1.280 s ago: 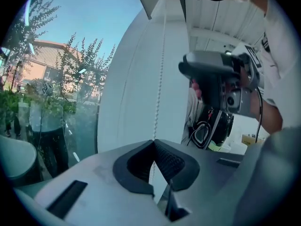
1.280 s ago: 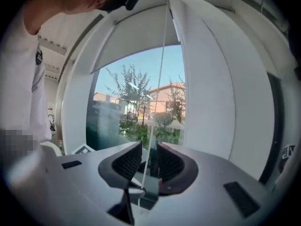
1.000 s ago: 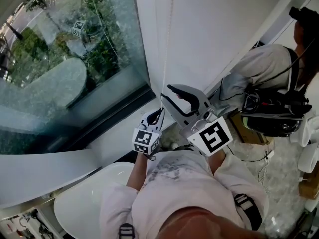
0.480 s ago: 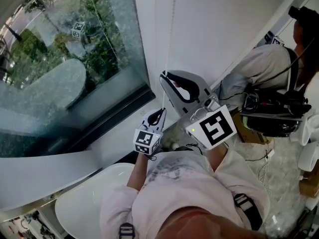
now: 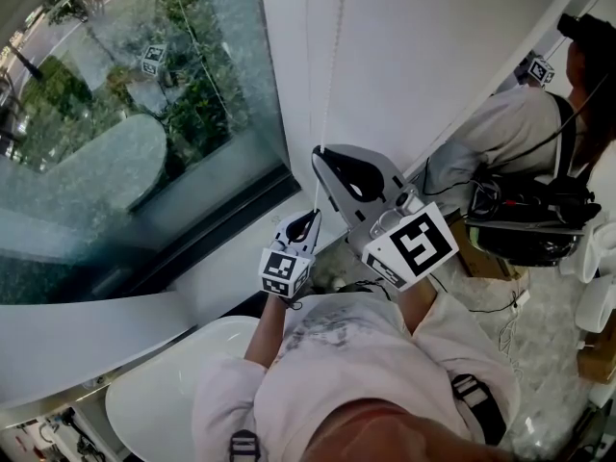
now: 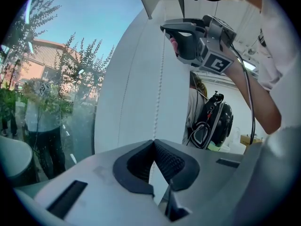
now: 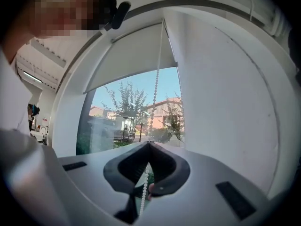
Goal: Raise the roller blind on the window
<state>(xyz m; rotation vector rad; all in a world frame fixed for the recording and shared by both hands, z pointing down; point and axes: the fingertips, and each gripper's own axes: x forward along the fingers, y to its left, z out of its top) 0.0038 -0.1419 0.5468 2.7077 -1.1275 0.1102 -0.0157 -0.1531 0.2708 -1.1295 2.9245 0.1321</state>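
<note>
Left gripper [image 6: 153,141]: clamped on bead chain [image 6: 161,79], low.
Right gripper [image 7: 149,143]: closed round bead chain above the left's fingertips, has climbed slightly.
Meaning: likely regripping higher for another pull.

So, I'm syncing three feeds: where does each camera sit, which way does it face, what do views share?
Head view: on the person's head, steeply down at window, bead chain, left hand-held gripper and right hand-held gripper; chest shows.
Left gripper view: on that gripper, along its jaws at the bead chain; right forearm shows.
Right gripper view: on that gripper, toward window and roller blind; shirt shows.
All three share the bead chain.
</note>
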